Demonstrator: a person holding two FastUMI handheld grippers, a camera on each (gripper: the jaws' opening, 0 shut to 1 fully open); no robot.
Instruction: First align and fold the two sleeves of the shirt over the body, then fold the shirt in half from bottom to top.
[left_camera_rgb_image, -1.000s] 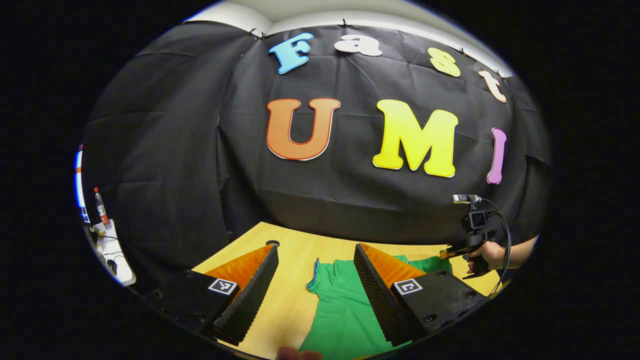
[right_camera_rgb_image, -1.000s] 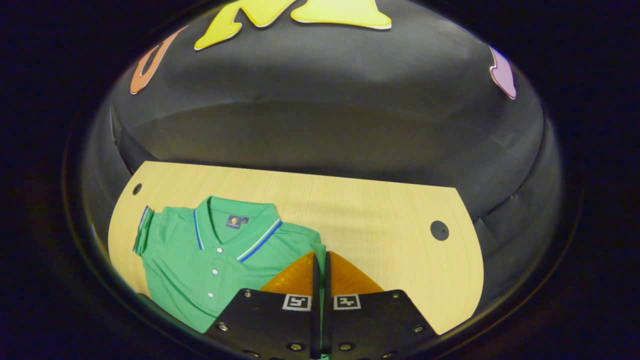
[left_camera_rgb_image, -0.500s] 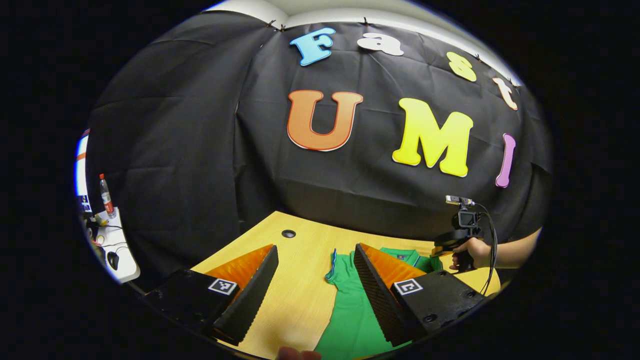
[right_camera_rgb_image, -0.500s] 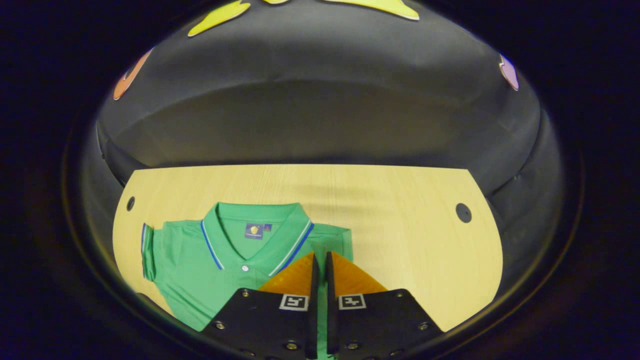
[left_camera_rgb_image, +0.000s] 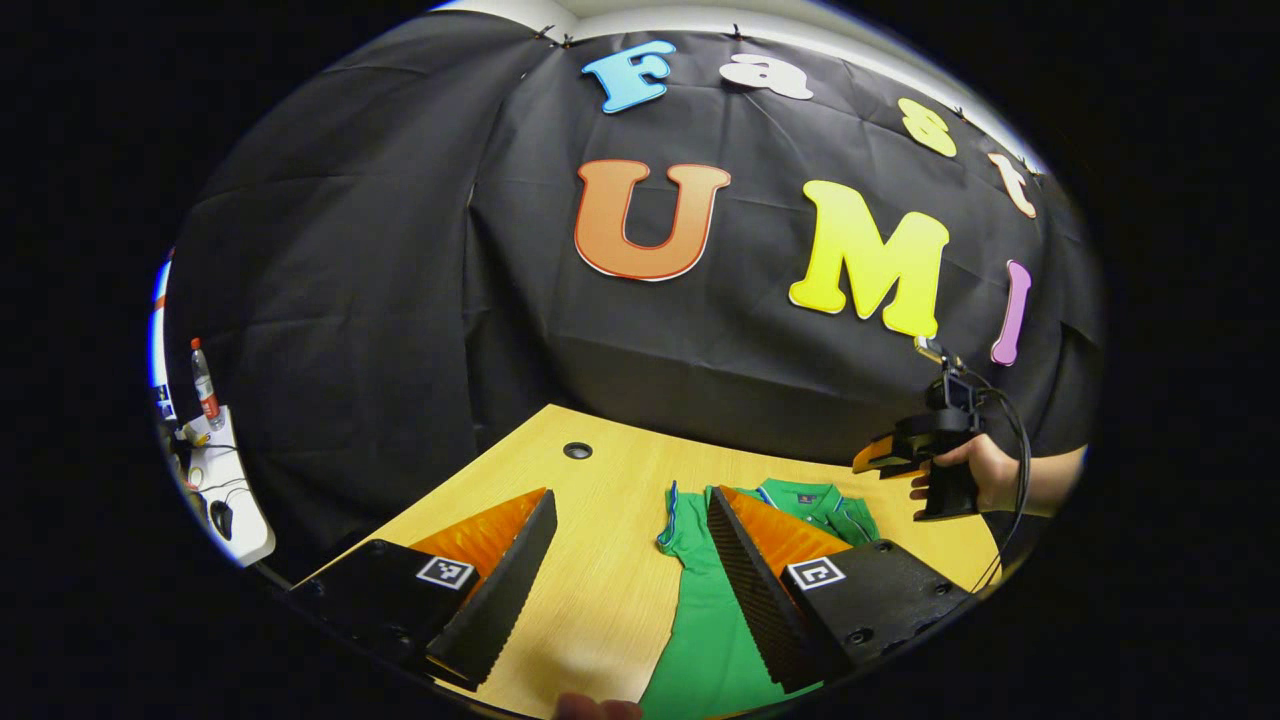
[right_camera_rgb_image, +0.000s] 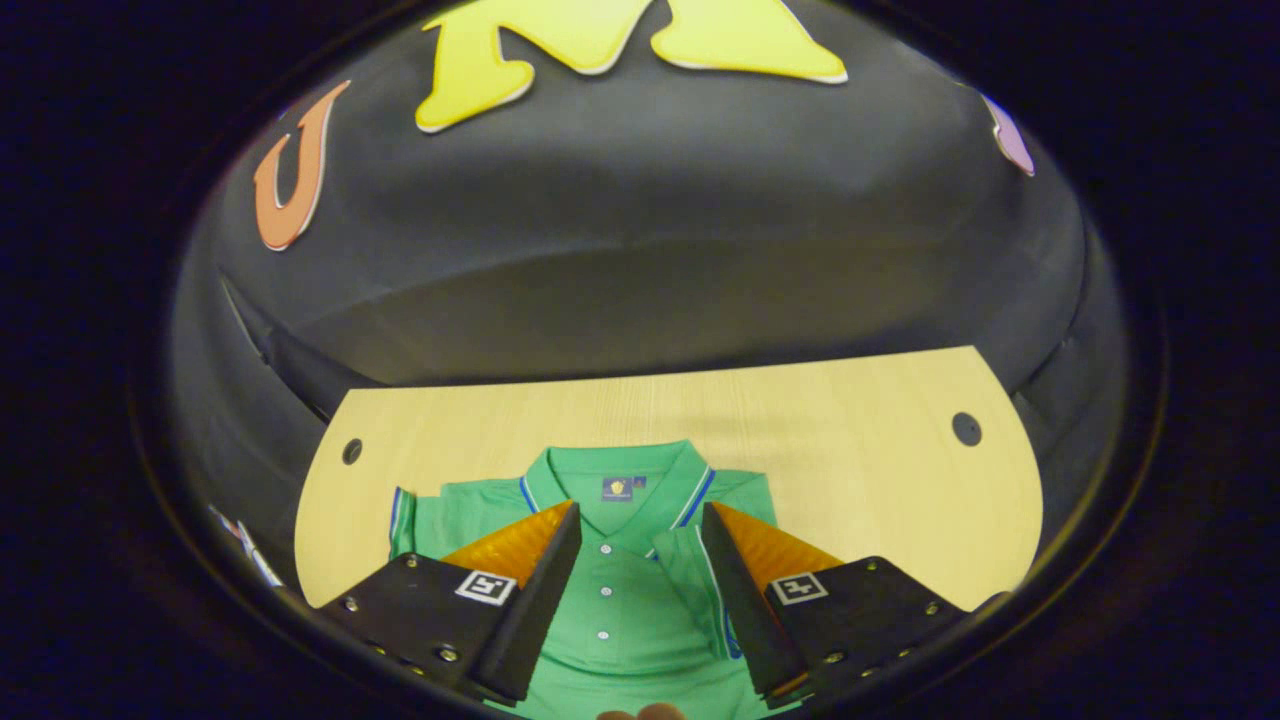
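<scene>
You held both hand-held grippers spread and empty — right (right_camera_rgb_image: 632, 590) above the shirt (right_camera_rgb_image: 610, 620), left (left_camera_rgb_image: 625, 590) lined up, likely for its sleeve (left_camera_rgb_image: 680, 520).

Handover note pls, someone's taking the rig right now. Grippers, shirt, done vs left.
Left gripper: open, above the table by the shirt's side with the flat sleeve.
Right gripper: open, holding nothing, above the shirt's chest.
Shirt: face up, collar toward the booth wall.
Done: one sleeve lies folded over the body.
Left: fold the other sleeve in, then fold bottom to top.
</scene>
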